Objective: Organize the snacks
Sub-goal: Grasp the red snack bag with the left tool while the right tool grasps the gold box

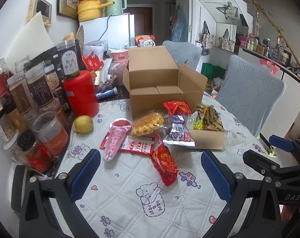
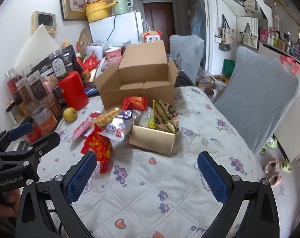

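Snacks lie heaped at the centre of both frames on a quilted tablecloth (image 1: 130,178) printed with cartoon figures. The heap includes a red packet (image 1: 165,164) nearest the camera, a pink cone-shaped wrapper (image 1: 115,138), a waffle in clear wrap (image 1: 148,124), a silver and purple bag (image 1: 177,132), and a second red packet (image 1: 177,107) against the box behind. A small low carton (image 1: 207,138) at centre right holds a bundle of brown and green sachets (image 1: 209,117). Just behind the heap stands a large cardboard box (image 1: 161,87), flaps open, nothing visible inside. A yellow fruit (image 1: 83,124) and a red canister (image 1: 80,93) sit at left, beside a row of jars (image 1: 31,95).

The left gripper (image 1: 150,174) hovers at the lower edge, jaws wide apart and holding nothing. The right gripper (image 2: 147,174) is likewise spread and unloaded.
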Demonstrator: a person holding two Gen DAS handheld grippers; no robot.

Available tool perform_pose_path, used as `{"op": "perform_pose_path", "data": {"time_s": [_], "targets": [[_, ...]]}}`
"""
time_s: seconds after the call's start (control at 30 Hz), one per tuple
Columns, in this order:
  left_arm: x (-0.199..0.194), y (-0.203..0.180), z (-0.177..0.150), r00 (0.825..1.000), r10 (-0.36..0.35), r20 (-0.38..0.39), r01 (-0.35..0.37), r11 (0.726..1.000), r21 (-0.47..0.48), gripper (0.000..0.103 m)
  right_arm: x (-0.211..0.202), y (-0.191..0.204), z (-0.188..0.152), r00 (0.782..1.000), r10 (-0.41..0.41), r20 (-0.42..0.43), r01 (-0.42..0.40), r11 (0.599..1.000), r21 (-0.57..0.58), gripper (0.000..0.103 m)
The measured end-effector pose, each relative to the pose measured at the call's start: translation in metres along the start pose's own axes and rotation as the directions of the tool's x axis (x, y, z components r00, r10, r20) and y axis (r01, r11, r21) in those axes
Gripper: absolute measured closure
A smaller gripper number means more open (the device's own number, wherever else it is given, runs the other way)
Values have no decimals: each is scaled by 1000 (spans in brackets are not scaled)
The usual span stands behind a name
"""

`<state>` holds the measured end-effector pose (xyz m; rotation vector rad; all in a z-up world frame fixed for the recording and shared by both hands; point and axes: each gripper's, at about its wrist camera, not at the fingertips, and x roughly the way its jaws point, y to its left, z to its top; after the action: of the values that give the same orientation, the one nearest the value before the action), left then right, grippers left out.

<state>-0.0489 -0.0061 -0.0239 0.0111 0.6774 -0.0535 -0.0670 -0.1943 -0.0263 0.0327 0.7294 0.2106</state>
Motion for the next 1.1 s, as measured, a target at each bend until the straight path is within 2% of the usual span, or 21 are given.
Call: {"op": "perform_pose_path", "data": {"time_s": [0.27, 0.37, 0.47, 0.57, 0.67, 0.73, 0.77, 0.8, 0.87, 0.97, 1.07, 1.1], "targets": [[35, -7, -14, 996, -66, -62, 65, 998, -28, 0, 30, -17, -11, 998, 10, -58, -9, 1000, 15, 0], [52, -13, -19, 993, -70, -99, 68, 997, -21, 1, 44, -25, -13, 997, 5, -80, -4, 1000, 18, 0], [69, -17, -22, 989, -76, -130, 73, 997, -25, 13, 56, -32, -13, 995, 7, -104, -4, 1000, 26, 0], [88, -18, -25, 983, -77, -168, 71, 997, -42, 15, 66, -38, -12, 992, 13, -124, -9, 999, 32, 0], [104, -17, -26, 977, -81, -196, 72, 996, -54, 23, 75, -43, -10, 990, 12, -139, -8, 999, 33, 0], [113, -18, -26, 974, -88, -207, 77, 995, -62, 31, 82, -47, -9, 988, 13, -151, -8, 999, 37, 0], [117, -18, -27, 974, -91, -208, 80, 995, -64, 39, 85, -48, -8, 988, 16, -156, -10, 999, 40, 0], [121, -19, -27, 973, -82, -218, 71, 996, -59, 40, 89, -49, -8, 987, 19, -162, -12, 999, 44, 0], [132, -19, -29, 966, -63, -252, 51, 997, -54, 41, 96, -50, -6, 985, 25, -174, -18, 999, 44, 0], [147, -18, -31, 948, -71, -310, 49, 996, -77, 57, 106, -52, -2, 982, 31, -184, -24, 999, 38, 0], [146, -26, -30, 952, -59, -301, 55, 998, -23, 70, 117, -54, 3, 979, 49, -196, -41, 998, 44, 0], [146, -28, -31, 951, -66, -301, 65, 998, -13, 70, 121, -55, 3, 978, 53, -201, -44, 998, 46, 0]]}}
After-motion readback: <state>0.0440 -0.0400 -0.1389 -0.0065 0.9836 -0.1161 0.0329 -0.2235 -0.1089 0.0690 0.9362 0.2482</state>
